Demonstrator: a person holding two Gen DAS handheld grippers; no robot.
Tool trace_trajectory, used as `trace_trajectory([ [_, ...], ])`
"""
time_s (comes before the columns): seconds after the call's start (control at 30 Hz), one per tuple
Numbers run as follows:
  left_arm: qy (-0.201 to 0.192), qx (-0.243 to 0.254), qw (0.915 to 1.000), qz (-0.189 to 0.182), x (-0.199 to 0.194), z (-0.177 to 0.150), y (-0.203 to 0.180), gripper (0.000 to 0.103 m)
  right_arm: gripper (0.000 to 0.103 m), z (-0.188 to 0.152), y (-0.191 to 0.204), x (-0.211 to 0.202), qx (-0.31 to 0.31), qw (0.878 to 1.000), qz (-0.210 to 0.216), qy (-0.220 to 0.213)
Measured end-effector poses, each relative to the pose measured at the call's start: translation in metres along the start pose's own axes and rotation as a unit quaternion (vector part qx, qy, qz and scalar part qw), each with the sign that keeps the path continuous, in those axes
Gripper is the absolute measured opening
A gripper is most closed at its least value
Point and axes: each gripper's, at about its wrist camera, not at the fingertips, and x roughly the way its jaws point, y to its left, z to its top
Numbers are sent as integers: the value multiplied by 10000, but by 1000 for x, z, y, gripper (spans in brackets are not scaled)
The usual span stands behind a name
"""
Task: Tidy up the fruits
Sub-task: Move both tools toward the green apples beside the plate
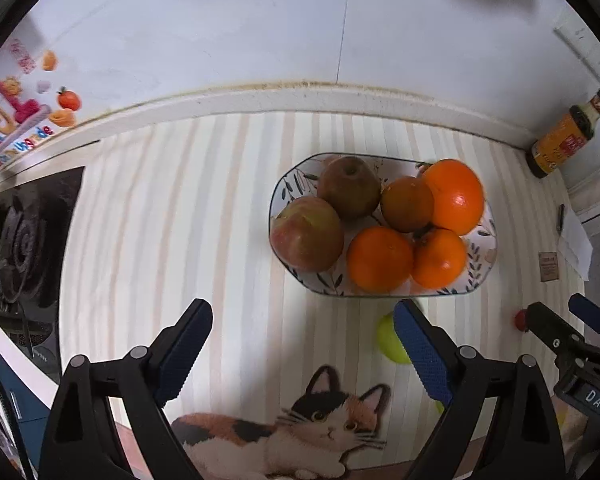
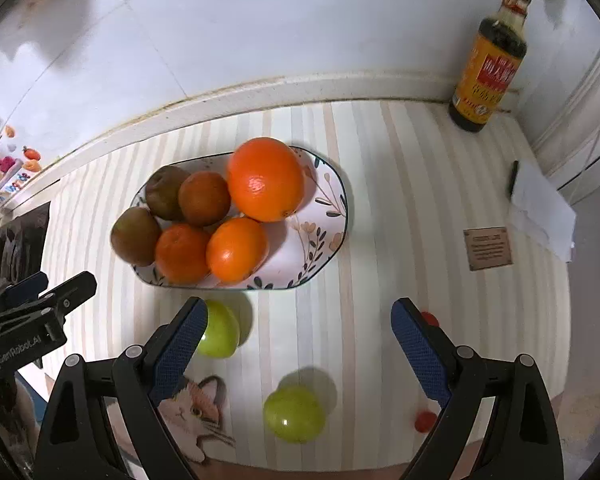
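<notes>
A floral oval plate (image 2: 324,216) (image 1: 486,236) on the striped mat holds several oranges (image 2: 265,179) (image 1: 454,196) and two brownish apples (image 2: 135,236) (image 1: 307,233). Two green fruits lie on the mat in front of the plate: one (image 2: 220,334) (image 1: 390,340) beside my right gripper's left finger, one (image 2: 294,412) nearer the front edge. Two small red fruits (image 2: 425,421) (image 2: 430,317) lie by the right finger. My right gripper (image 2: 300,344) is open and empty above the mat. My left gripper (image 1: 304,344) is open and empty, in front of the plate.
A sauce bottle (image 2: 490,64) (image 1: 562,136) stands at the back right by the wall. White paper with a pen (image 2: 540,208) and a small brown card (image 2: 488,248) lie at the right. A gas stove (image 1: 24,240) is at the left. A cat picture (image 1: 300,420) marks the mat's front.
</notes>
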Motion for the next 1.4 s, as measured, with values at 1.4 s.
trace_trajectory([
  [1.4, -57, 437, 9988, 205, -38, -58, -18, 101, 99, -82, -31, -24, 802, 9936, 691, 395],
])
